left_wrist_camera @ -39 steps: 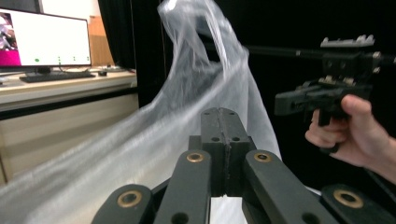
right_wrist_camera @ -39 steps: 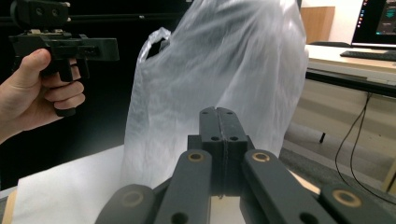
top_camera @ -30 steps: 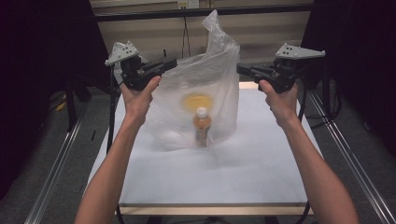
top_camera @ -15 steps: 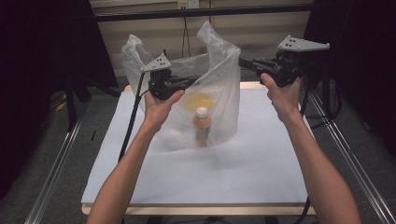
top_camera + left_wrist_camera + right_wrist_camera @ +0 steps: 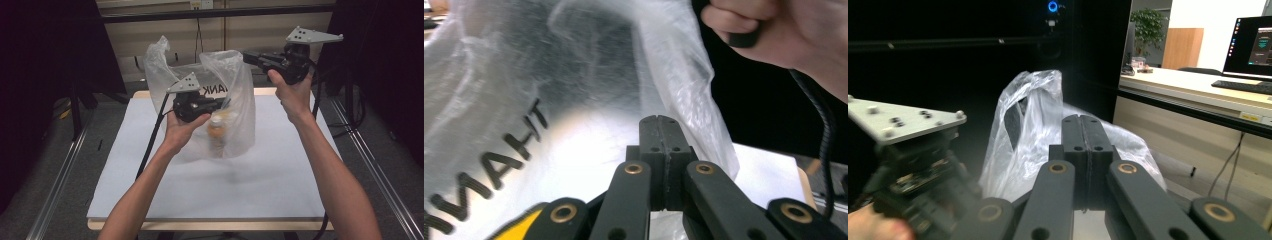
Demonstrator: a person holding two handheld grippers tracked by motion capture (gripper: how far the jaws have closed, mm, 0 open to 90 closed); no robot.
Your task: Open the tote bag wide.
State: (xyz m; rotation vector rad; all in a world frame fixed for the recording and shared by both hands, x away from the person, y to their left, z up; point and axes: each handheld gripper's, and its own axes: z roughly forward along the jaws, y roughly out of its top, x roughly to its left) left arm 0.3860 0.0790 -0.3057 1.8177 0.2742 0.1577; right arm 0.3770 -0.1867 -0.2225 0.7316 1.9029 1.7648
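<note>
While the white worktop (image 5: pixel 150 190) lies bare across its near half and down its left strip, the plastic bag (image 5: pixel 235 100) stands at the upper middle of the frame, near the far edge. Left of centre, the left gripper (image 5: pixel 220 103) rests against the bag's front, jaws pressed together with a fold of film apparently pinched between them. Black letters on the film read "ANK" in the high view and mirrored "THAN" in the left gripper view. A bottle (image 5: pixel 217 135) stands inside. At upper right, the right gripper (image 5: pixel 246 56) holds the bag's right handle, jaws closed. Since a second ago the left gripper has moved rightward from upper left and down, and the right one has risen slightly.
</note>
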